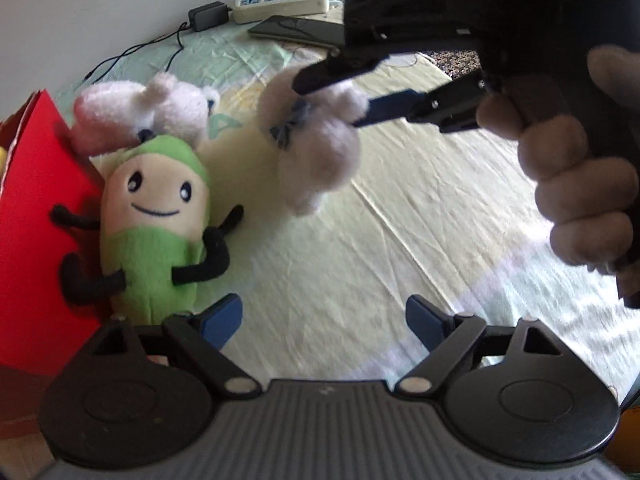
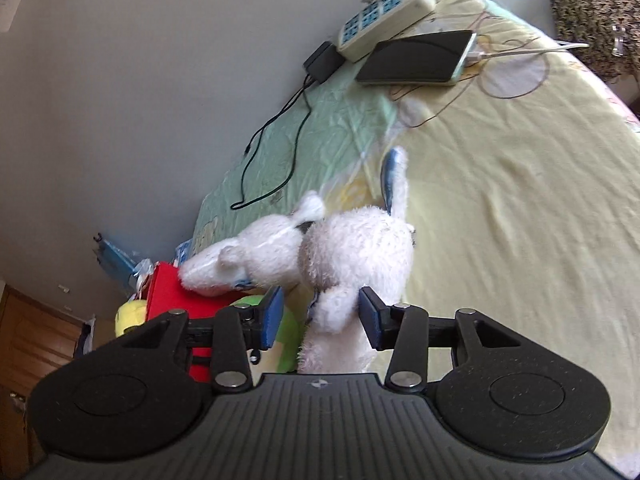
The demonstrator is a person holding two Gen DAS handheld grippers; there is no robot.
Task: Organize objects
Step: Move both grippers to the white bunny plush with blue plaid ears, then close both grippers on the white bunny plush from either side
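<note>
Yellow cotton sheet covers a bed and fills most of both views; it serves as our sorting surface. At its left edge stands a red box, open at the top, which we judge to be the place the toys are meant to go. Leaning against the box wall lies a green plush doll, face up, with a white plush animal resting just behind its head, touching the box corner. Both sit close to the box, likely so they are easy to drop in.

A second white plush hangs above the sheet, near the other toys, one limb between the fingers of the right gripper. A hand wraps the gripper's handle, tool angled down and toward the box.

From the right wrist view its pads bracket that limb, yet a gap shows on one side, and with the blur we cannot tell whether the toy is truly pinched.

Left gripper tilts steeply down over bare sheet beside the green doll, fingers spread wide with nothing between them.
</note>
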